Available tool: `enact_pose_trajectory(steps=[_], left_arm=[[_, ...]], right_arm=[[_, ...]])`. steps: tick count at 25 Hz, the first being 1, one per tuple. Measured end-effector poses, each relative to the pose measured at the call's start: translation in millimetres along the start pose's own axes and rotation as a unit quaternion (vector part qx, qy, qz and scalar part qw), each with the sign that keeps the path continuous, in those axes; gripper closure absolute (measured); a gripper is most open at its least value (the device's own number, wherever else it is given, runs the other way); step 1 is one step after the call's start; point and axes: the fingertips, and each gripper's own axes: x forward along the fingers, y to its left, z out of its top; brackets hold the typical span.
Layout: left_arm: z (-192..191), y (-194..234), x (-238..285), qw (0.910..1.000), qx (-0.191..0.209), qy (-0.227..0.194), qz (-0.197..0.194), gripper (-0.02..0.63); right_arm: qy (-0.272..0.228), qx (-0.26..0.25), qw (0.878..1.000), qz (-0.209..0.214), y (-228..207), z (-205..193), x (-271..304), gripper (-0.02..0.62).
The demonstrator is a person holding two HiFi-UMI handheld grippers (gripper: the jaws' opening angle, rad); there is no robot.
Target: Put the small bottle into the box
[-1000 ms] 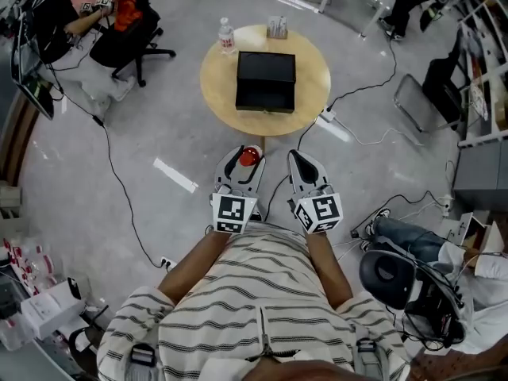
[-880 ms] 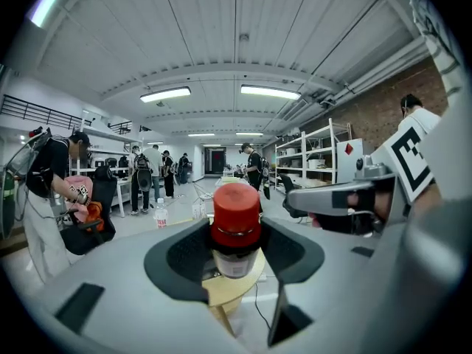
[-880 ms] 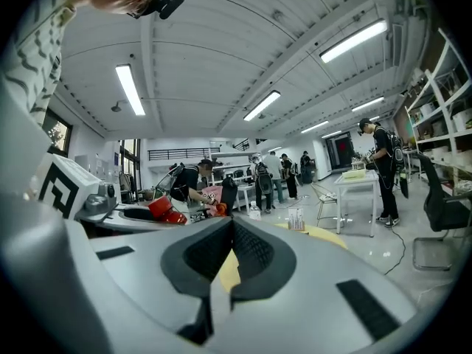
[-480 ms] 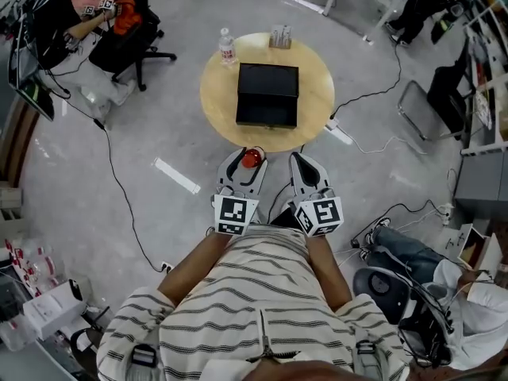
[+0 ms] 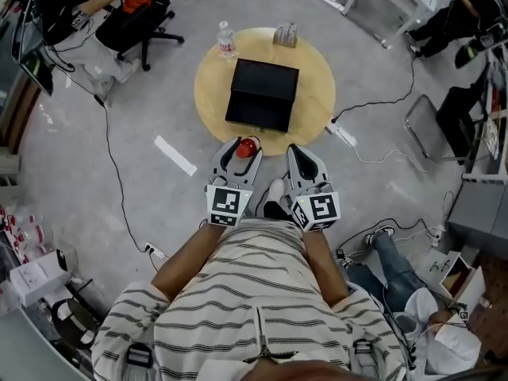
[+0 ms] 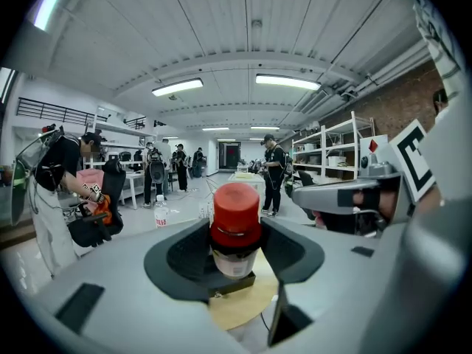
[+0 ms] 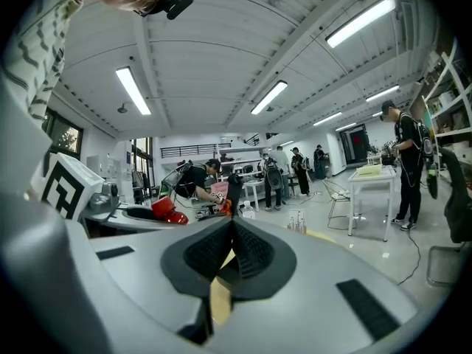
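Bottle w/ red cap (image 6: 235, 223) is clamped upright betw. the left gripper (image 5: 240, 144) fingers (image 6: 181, 253). Pads grip it just under the cap. Judgement: held high on the body so the base stays free to go down into the box (image 5: 263, 94).
Bottle is in the air by the near edge of the round counter (image 5: 317, 94), not over the box. Can't tell whether it is above the rim or just short of it.
Box sits mid-counter, black, square-on to the person, so approach is prob. straight ahead.
Right gripper (image 5: 300, 153): fingers (image 7: 210, 253) pressed together, nothing betw. them. It is carried alongside the left one, likely a spare hand for steadying the box. That is a guess only.

Hard to make out:
- Lower part of the bottle is sunk behind the pads; label unreadable.
- Head view shows only the red cap of it.
- Box open or lidded? Top reads flat black w/ a step on the near side; no interior visible.
- Small items at the far rim (image 5: 286, 34) are too small to ID.
- Clear water bottle (image 5: 226, 38) stands at the far-left rim.
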Motion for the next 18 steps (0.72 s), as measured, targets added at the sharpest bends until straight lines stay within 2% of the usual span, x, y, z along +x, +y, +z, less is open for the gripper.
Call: enact_pose_trajectory(steps=[10,18], left_arm=[[-5.1,2.0,50.4,0.9989,-0.015,0.016,0.041,0.377],[-23.1,13.4,80.5,0.9981,-0.023,0.038,0.043,0.377]], right_arm=[[0.024,0.018,0.999,0.039,-40.7,-14.8,16.5,0.578],[0.04,0.031,0.998,0.03,-52.8,-24.0,25.9,0.578]])
